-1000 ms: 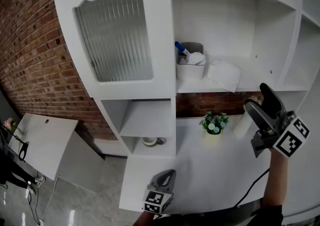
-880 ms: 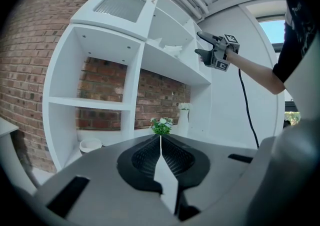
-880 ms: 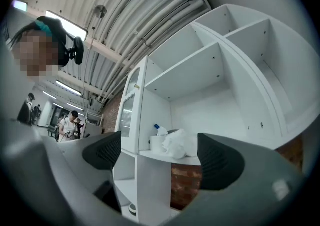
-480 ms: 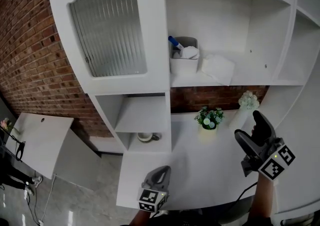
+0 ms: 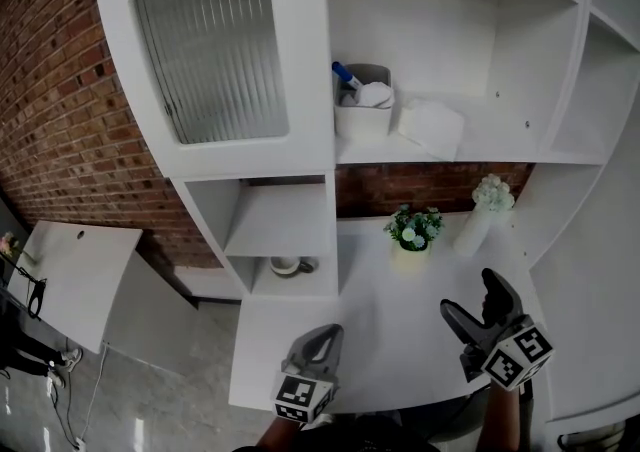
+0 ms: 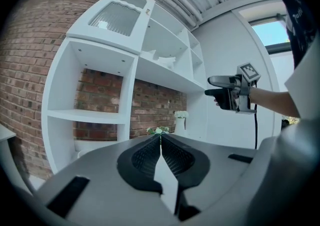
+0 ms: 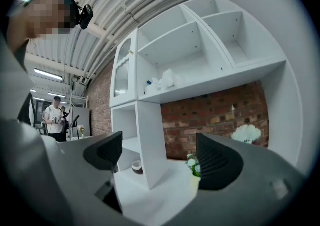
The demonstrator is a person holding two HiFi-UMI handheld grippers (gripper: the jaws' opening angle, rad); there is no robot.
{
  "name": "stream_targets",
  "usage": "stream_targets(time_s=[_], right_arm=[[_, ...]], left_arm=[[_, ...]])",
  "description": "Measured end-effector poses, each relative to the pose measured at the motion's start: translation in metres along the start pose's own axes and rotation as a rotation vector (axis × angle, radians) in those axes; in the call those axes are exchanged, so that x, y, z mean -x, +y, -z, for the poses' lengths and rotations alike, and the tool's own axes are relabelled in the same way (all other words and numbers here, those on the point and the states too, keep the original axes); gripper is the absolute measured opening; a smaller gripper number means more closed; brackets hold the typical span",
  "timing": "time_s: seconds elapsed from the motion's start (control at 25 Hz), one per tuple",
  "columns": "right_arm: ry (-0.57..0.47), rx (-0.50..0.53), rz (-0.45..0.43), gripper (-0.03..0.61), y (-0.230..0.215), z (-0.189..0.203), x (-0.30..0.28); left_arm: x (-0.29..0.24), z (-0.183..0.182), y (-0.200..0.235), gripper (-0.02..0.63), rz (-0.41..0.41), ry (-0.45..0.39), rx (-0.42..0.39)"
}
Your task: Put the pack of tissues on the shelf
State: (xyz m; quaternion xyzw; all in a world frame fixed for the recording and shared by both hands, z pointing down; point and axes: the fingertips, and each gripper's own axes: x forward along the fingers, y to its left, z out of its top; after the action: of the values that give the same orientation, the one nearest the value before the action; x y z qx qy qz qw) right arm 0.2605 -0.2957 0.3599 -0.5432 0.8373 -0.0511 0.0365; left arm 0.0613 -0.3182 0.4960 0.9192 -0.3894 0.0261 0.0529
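The white pack of tissues (image 5: 431,127) lies on the upper shelf (image 5: 500,150), just right of a pale tub (image 5: 361,118) that holds a blue-capped item. In the right gripper view the pack of tissues (image 7: 168,77) shows high on that same shelf. My right gripper (image 5: 470,294) hangs low over the white counter (image 5: 400,330), well below the shelf, jaws open and empty; the right gripper (image 7: 160,152) frames only the shelving. My left gripper (image 5: 325,334) stays near the counter's front edge, and the left gripper (image 6: 160,137) is shut on nothing.
A small potted plant (image 5: 412,228) and a white vase with flowers (image 5: 481,214) stand at the back of the counter. A cup (image 5: 289,265) sits in the low cubby. A ribbed glass door (image 5: 212,50) closes the left cabinet. A person (image 7: 54,118) stands far off.
My right gripper has come down and back from shelf height to just above the counter's front, open throughout. The tissues stay on the shelf. The left gripper has hardly moved.
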Motion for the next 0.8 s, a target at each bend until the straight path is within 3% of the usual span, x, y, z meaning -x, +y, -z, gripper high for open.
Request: stream_targets(time_s=[0.12, 0.28, 0.4, 0.64, 0.8], right_arm=[[0.035, -0.095, 0.024, 0.435, -0.002, 0.032, 0.005], [0.080, -0.141, 0.090, 0.325, -0.003, 0.073, 0.012], [0.117, -0.128, 0.121, 0.317, 0.000, 0.097, 0.017], [0.177, -0.040, 0.149, 0.223, 0.019, 0.136, 0.023], [0.181, -0.040, 0.181, 0.139, 0.022, 0.150, 0.030]], left_arm=[[0.000, 0.002, -0.005, 0.014, 0.011, 0.005, -0.004], [0.001, 0.008, -0.008, 0.014, 0.018, 0.027, 0.007], [-0.001, 0.010, -0.014, 0.014, 0.025, 0.020, 0.018], [0.000, 0.023, -0.019, 0.014, 0.035, 0.034, 0.001], [0.001, 0.024, -0.020, 0.014, 0.031, 0.028, 0.005]])
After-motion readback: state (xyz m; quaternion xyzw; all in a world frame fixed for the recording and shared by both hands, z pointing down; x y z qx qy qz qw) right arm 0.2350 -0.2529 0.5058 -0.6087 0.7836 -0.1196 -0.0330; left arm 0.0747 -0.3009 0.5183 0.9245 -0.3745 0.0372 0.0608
